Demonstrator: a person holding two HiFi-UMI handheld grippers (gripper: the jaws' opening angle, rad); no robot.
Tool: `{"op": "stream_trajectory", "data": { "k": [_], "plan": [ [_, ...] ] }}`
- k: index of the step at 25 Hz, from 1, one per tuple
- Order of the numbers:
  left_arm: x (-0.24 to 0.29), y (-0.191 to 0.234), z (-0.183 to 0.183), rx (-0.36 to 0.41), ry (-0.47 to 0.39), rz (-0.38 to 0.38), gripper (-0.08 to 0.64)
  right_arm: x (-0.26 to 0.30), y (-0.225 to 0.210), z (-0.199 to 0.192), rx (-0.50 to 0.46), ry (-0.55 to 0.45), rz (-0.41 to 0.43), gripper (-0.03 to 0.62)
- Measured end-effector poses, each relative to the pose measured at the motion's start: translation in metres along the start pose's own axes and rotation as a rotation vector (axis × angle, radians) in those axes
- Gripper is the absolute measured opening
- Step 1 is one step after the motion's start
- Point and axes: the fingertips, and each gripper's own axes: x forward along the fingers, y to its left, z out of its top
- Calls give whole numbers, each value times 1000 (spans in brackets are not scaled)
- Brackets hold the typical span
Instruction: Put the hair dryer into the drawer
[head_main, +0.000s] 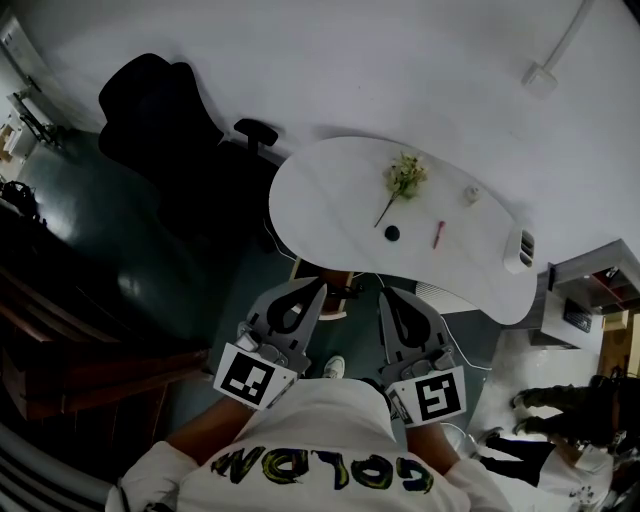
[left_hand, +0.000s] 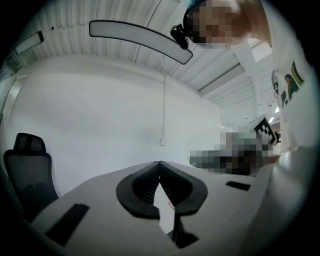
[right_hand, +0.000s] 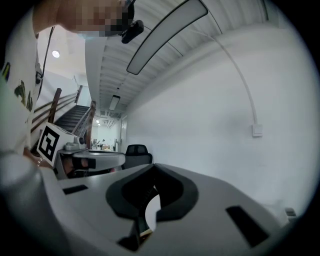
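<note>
In the head view both grippers are held close to the person's chest and point at a white table (head_main: 330, 215). My left gripper (head_main: 318, 284) is shut, its black pads meeting at the tip with nothing between them; the left gripper view shows the same tip (left_hand: 159, 163). My right gripper (head_main: 385, 294) is also shut and empty, as the right gripper view (right_hand: 153, 165) confirms. I cannot make out a hair dryer for certain. A white object with dark slots (head_main: 522, 248) lies at the table's right end. A brown thing (head_main: 325, 276) shows below the table's near edge.
On the table lie a flower sprig (head_main: 403, 180), a small dark round thing (head_main: 392, 233), a red stick (head_main: 438, 234) and a small white item (head_main: 471, 194). A black office chair (head_main: 160, 115) stands at the left. A grey cabinet (head_main: 585, 300) stands at the right, with a person (head_main: 560, 405) near it.
</note>
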Motion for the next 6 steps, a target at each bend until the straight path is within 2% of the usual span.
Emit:
{"op": "stream_trajectory", "data": {
  "k": [6],
  "plan": [
    [-3, 13, 5, 16, -20, 34, 12, 1, -8, 1, -3, 6, -34, 12]
  ]
}}
